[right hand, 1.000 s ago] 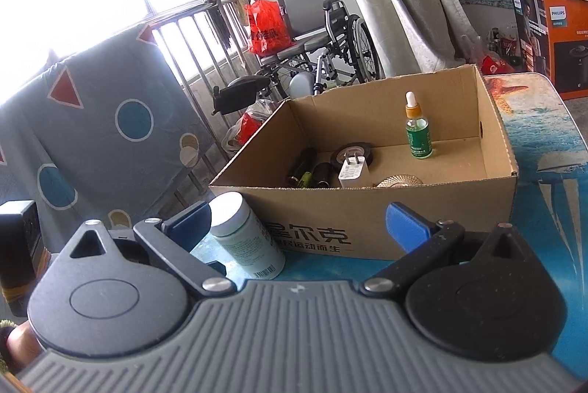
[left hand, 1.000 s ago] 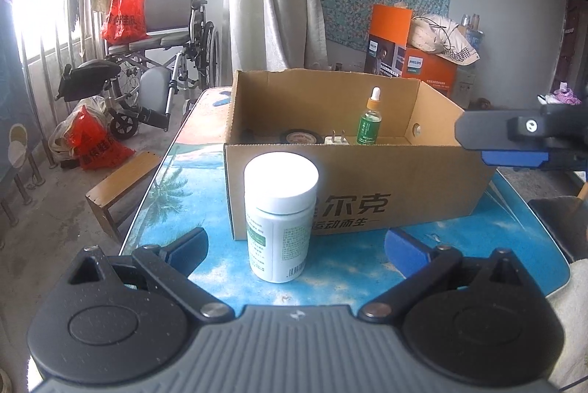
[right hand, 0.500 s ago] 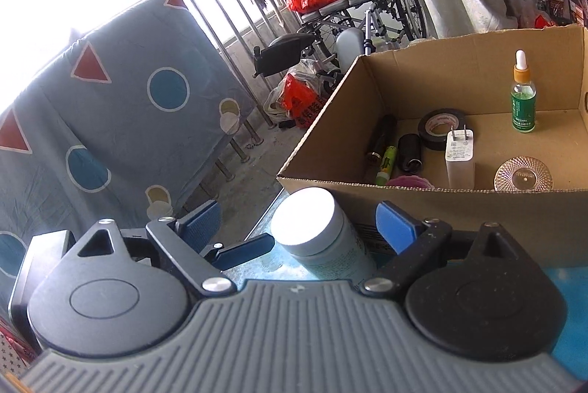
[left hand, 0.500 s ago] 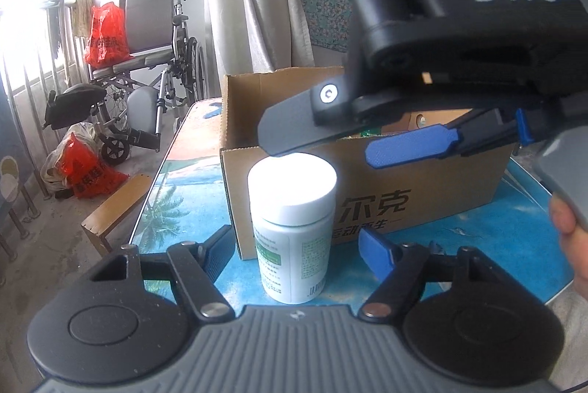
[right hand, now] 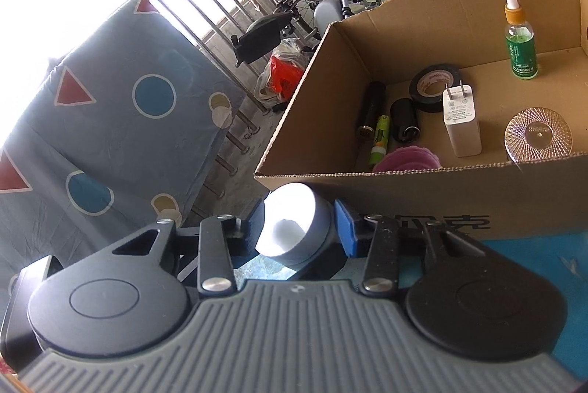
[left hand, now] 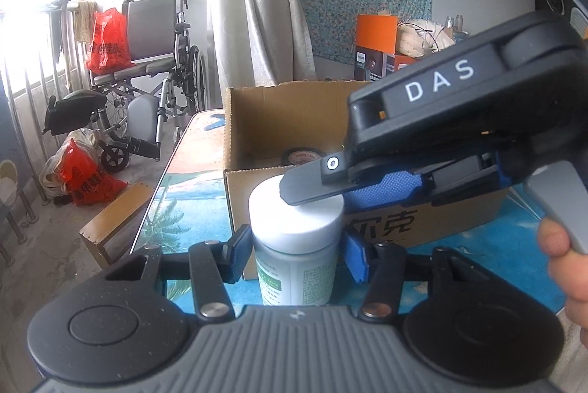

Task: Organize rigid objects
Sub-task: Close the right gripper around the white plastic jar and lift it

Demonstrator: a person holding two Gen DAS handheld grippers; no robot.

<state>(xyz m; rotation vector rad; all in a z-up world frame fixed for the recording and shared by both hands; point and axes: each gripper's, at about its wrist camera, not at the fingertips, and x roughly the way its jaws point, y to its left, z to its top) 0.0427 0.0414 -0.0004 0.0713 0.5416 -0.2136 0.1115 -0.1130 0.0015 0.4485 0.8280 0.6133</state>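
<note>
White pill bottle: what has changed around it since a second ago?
Both claws closed in: the left claw now flanks the white pill bottle body, and the right claw swung over to clamp its cap. The bottle stayed upright beside the cardboard box.

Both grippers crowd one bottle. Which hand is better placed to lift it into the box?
Left. The left gripper squeezes the upright bottle by its body; the right gripper only pinches the cap.
</note>
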